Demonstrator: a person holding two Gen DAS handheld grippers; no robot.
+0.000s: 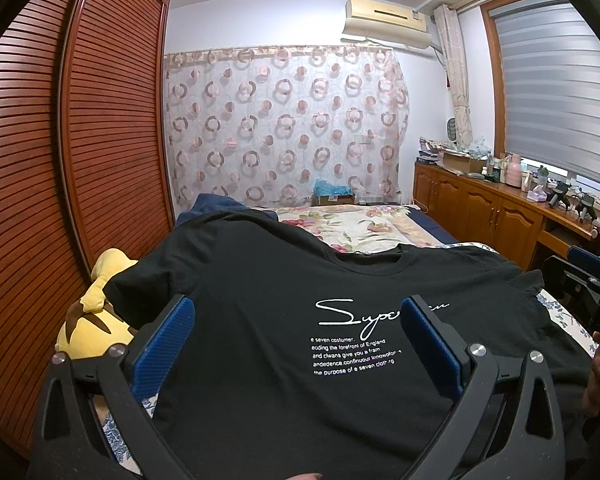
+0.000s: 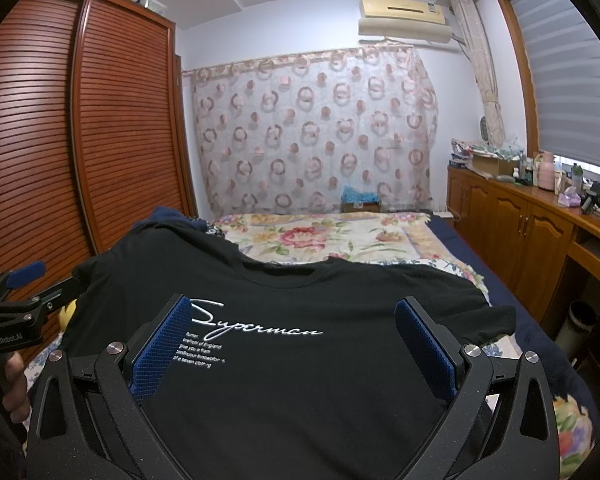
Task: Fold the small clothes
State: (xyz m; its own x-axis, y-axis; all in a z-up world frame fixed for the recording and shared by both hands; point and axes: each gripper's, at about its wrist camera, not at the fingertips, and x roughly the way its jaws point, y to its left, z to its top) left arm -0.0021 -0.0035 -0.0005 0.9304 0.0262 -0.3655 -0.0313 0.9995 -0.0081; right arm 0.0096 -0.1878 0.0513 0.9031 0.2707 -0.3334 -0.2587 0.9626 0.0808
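Bed (image 2: 496, 276): black T-shirt (image 2: 300, 360), floral quilt (image 2: 320, 236), yellow plush (image 1: 96, 320).

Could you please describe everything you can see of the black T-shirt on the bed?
The black T-shirt lies spread flat, front up, on the floral bedspread, neckline pointing away. It looks like soft cotton, with white script reading "Superman" above small printed lines. Both short sleeves are spread out; its left sleeve overlaps a yellow plush toy. Nothing grips it.

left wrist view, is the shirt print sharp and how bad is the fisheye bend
Left wrist view: print on the black t-shirt reads mostly sharp, partly hidden by one finger of the left tool; wardrobe slats bow strongly. Right wrist view: same bowing, small text softer.
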